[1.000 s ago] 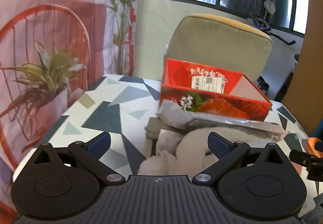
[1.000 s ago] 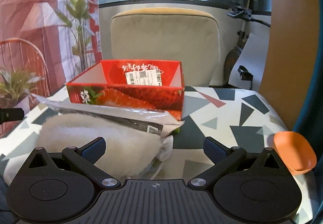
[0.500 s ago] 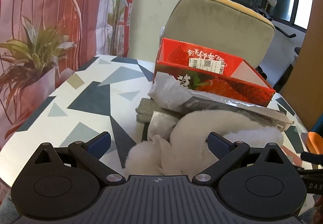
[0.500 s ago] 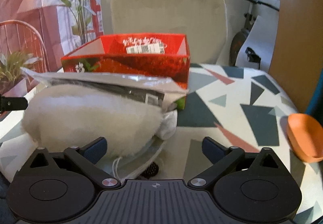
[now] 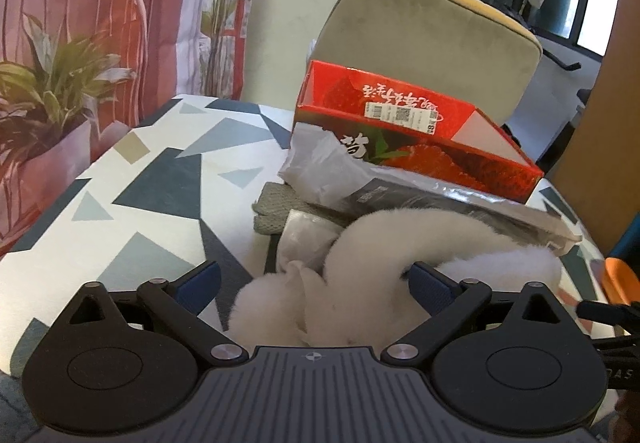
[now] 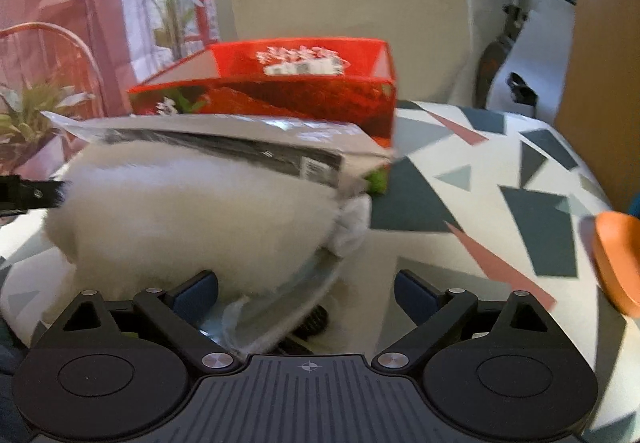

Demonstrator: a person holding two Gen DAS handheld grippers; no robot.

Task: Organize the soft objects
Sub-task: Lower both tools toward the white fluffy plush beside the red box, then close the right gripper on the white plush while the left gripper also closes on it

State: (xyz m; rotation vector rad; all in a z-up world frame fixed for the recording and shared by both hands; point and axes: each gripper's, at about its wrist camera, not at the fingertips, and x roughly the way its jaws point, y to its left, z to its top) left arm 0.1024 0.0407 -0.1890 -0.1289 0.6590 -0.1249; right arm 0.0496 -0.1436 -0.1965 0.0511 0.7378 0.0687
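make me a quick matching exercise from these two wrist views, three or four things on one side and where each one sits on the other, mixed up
Things:
1. red box
2. white fluffy item
3. orange dish
4. grey cloth

Places:
A. at the table's right edge
B. between the left gripper's closing jaws
C. at the back, before the chair
D. flat under the plastic bags

Pairs: 1-C, 2-B, 3-A, 4-D

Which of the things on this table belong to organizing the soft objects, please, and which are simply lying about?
Belonging to the job:
white fluffy item
grey knitted cloth
plastic-wrapped package
red strawberry box

Lying about:
orange bowl
beige chair
potted plant
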